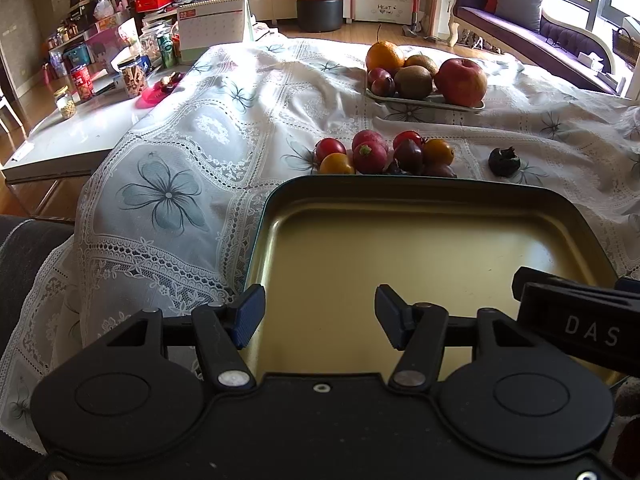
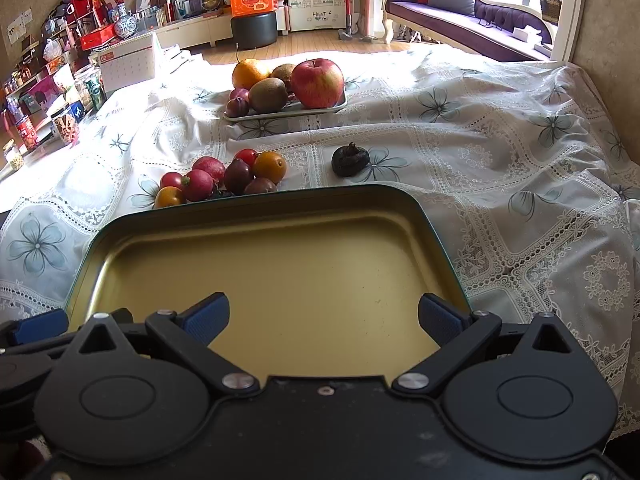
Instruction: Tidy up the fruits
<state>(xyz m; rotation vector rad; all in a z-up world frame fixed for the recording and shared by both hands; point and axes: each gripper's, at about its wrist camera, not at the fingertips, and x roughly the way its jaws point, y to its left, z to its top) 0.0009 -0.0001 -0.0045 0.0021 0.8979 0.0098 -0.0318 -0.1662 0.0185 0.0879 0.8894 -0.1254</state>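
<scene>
A gold-lined metal tray (image 1: 420, 248) (image 2: 280, 264) with a dark rim lies nearest me, with nothing in it. My left gripper (image 1: 320, 316) hovers open over its near edge. My right gripper (image 2: 324, 318) also stands open over the tray, wider apart, nothing between its fingers. Beyond the tray sits a pile of small fruits (image 1: 384, 152) (image 2: 224, 178): red, orange and purple ones. A dark wrinkled fruit (image 1: 504, 162) (image 2: 350, 160) lies alone to their right. Farther back a pale plate (image 1: 460, 106) (image 2: 256, 116) carries an apple (image 1: 460, 82) (image 2: 318, 82), kiwis, an orange and plums.
A white lace cloth (image 1: 180, 152) (image 2: 500, 152) covers the table. Left of it a grey side table (image 1: 80, 136) holds jars, cans and a calendar. A purple sofa (image 1: 540, 36) (image 2: 460, 12) stands at the back right. The other gripper's body (image 1: 580, 320) pokes in at the right.
</scene>
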